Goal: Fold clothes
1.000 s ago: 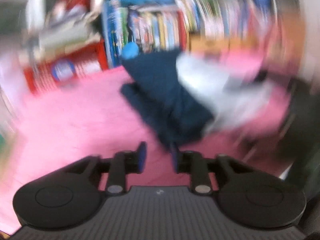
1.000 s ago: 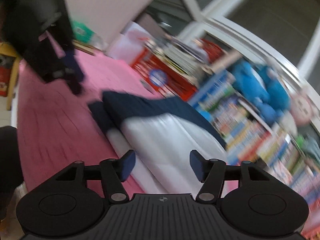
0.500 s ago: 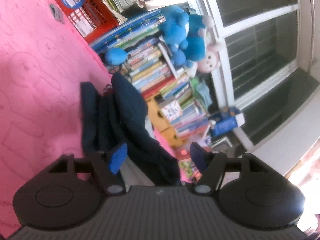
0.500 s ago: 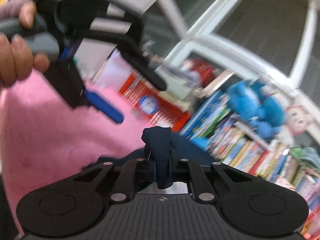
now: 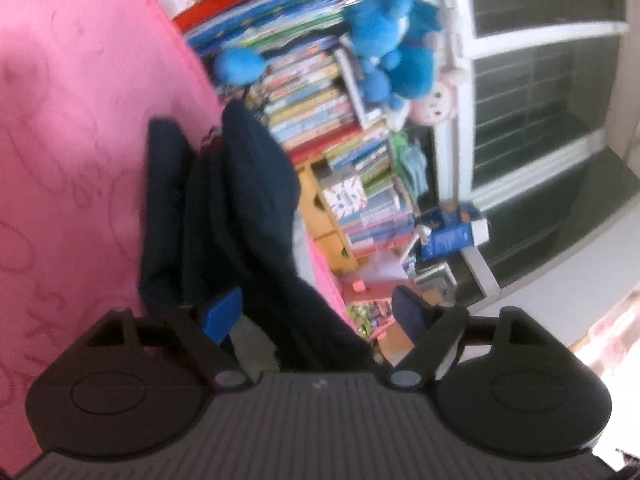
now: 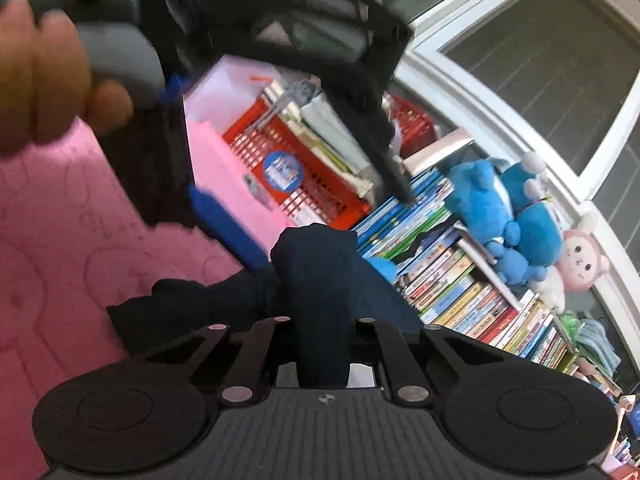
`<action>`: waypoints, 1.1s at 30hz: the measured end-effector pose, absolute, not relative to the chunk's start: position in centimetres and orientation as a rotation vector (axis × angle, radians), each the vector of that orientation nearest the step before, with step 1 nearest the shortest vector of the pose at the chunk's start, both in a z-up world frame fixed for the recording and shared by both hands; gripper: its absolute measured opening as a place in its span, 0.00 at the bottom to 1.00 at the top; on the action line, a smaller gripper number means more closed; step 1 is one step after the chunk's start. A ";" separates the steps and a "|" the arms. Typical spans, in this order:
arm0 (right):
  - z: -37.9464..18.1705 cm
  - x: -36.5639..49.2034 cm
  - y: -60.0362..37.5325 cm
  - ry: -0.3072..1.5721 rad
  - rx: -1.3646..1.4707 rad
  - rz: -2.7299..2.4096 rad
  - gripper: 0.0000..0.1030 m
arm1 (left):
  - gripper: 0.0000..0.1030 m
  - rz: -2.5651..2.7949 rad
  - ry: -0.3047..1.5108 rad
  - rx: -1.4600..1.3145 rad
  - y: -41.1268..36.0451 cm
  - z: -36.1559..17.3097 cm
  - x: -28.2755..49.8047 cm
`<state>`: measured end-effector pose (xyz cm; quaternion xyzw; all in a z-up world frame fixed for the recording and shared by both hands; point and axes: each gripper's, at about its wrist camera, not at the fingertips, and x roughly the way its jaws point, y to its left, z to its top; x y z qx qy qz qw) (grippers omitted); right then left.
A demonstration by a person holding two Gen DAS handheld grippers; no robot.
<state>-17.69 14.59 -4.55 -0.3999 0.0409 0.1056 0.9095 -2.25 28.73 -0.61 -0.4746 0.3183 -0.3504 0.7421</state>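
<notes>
The dark navy fabric garment [image 5: 240,208] lies bunched on the pink embossed bed cover [image 5: 72,128], close to the cover's far edge where the rows of colourful books [image 5: 320,92] stand. The right gripper [image 6: 320,344] has its black jaws drawn narrow and clamped on a raised fold of that navy cloth, which sticks up between them; the rest of the garment trails off onto the pink cover. The left gripper [image 5: 316,312] has its jaws spreading apart, blue pads wide; a ridge of the navy garment runs between them, and the pads are not pressing on it. In the right wrist view a hand [image 6: 44,80] grips the left tool's grey handle near the top left corner. Behind the cover's edge sit a red plastic basket [image 6: 296,168], a blue plush toy [image 6: 504,216] and a pink doll [image 6: 580,260], below a white-framed window [image 5: 532,80]
</notes>
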 end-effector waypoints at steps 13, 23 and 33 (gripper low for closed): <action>-6.5 -17.4 16.3 -0.006 -1.011 0.199 0.31 | 0.31 -0.742 0.748 -0.974 27.0 -1.1 0.6; -6.2 -16.6 16.4 0.000 -0.968 0.225 0.10 | 0.28 -0.654 0.781 -0.931 25.8 -0.5 3.8; -5.5 -16.2 16.0 0.020 -0.937 0.237 0.08 | 0.10 -0.568 0.748 -0.864 26.9 -0.3 8.5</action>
